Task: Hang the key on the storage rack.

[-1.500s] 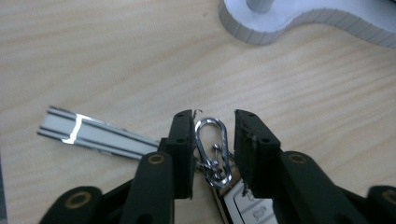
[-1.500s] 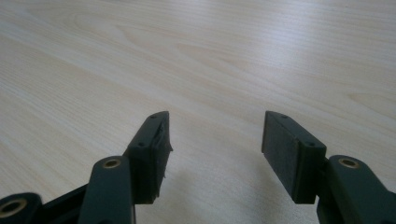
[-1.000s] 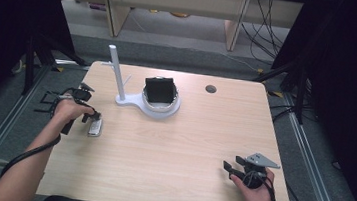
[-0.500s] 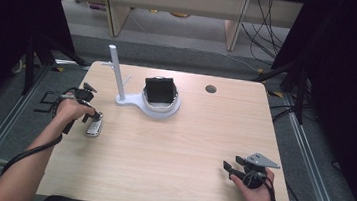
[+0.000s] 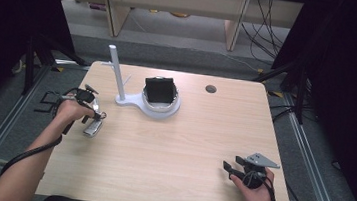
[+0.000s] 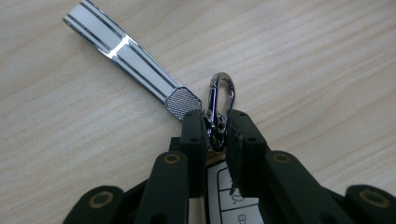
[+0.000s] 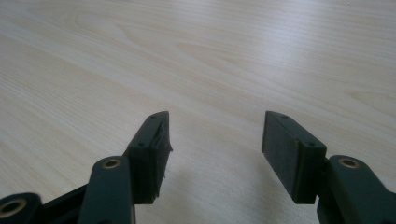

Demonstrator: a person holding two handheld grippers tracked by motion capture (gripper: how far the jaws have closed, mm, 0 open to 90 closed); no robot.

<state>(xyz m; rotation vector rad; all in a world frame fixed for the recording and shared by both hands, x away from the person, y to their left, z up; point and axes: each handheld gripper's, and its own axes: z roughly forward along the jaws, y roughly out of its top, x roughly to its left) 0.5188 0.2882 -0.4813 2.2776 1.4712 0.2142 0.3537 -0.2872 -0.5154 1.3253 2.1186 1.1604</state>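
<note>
Metal shows between the jaws of the left claw (image 6: 215,133): a silver clasp (image 6: 219,100) of a car key fob (image 6: 229,200) is pinched there, the two black jaws clenched on its lower end while its rounded loop sticks out past the tips. The fob's white body with button marks lies under the jaws, close to the camera. Just beside the clasp, a flat strap (image 6: 126,58), white with dark stripes and a textured metal end, stretches away across the wooden desk (image 6: 303,56), lying flat on it.

In the high view the left claw (image 5: 95,116) sits near the desk's left edge, with the fob (image 5: 93,128) touching the desk right below it. A white stand (image 5: 118,81) with an upright post and a round base carrying a black box (image 5: 159,89) stands farther back, well apart.

The right claw (image 7: 215,135) is released, its jaws spread wide over bare wood; in the high view the right claw (image 5: 230,167) rests near the desk's front right corner, well apart from the fob.
</note>
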